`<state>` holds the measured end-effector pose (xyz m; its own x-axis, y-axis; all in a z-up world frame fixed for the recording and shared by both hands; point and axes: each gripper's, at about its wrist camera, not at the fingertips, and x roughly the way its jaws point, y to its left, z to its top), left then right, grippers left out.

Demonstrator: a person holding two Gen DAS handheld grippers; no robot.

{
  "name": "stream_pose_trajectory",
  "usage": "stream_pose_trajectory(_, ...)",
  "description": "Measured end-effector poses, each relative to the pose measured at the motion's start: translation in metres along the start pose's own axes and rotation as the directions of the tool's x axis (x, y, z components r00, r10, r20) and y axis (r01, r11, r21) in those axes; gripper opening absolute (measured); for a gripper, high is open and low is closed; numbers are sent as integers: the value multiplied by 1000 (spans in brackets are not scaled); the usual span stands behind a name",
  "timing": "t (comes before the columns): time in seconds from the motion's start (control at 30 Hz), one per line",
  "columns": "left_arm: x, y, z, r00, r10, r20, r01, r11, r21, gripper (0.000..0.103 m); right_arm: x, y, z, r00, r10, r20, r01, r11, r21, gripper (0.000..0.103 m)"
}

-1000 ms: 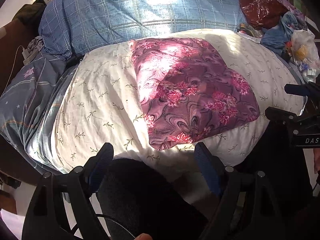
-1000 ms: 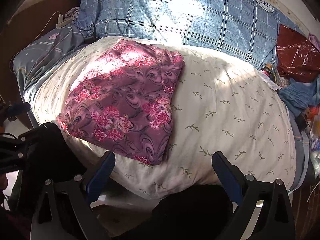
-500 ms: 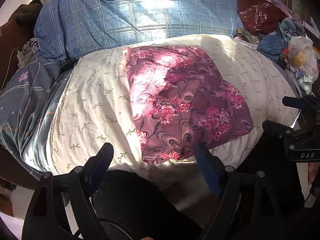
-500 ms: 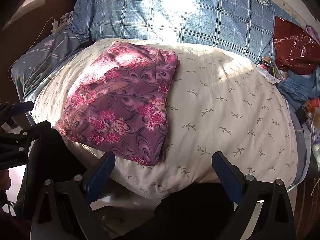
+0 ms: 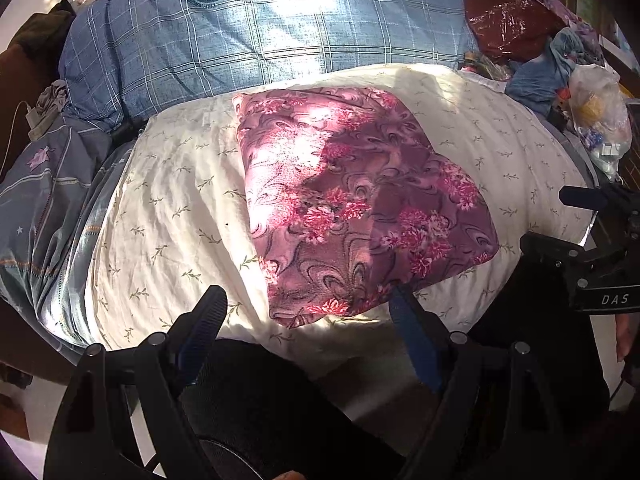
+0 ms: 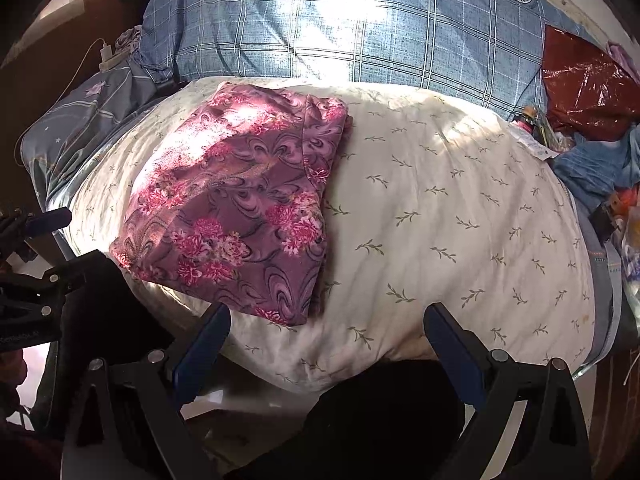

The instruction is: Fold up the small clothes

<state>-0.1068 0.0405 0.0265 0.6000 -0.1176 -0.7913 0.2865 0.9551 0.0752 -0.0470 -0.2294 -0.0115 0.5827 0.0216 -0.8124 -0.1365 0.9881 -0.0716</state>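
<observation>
A purple garment with pink flowers (image 5: 352, 200) lies folded flat on a cream pillow with a leaf print (image 5: 168, 220). It also shows in the right wrist view (image 6: 236, 208), on the pillow's (image 6: 460, 220) left half. My left gripper (image 5: 304, 312) is open and empty, hovering over the garment's near edge. My right gripper (image 6: 328, 324) is open and empty, near the pillow's front edge, to the right of the garment's near corner. Each gripper shows at the edge of the other's view.
A blue plaid pillow (image 5: 260, 32) lies behind the cream one. A grey-blue quilt (image 5: 44, 208) lies at the left. A dark red bag (image 5: 508, 20), blue cloth and a plastic bag (image 5: 596, 112) clutter the right. A charger and cable (image 6: 106, 56) lie far left.
Both grippers have moved slightly closer to the bed and shifted a little; the garment sits lower and nearer the fingers. Both grippers stay open and empty. The garment has not moved.
</observation>
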Motion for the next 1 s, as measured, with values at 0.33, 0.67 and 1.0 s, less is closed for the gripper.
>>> stream_pose_trajectory(0.33,4,9,-2,1000,15,-17,-16,1000,-24,83,9,-3,3,999,-42,-31,42,999,-4,98)
stream_pose_trajectory(0.67,5,20,2,999,42,-12,-43,998,-43,83,9,-3,6,998,-60,-24,59,998,-13,98)
stream_pose_trajectory(1.0,12,8,4,999,7,-35,-8,1000,-27,83,9,-6,9,999,-49,-19,49,999,2,98)
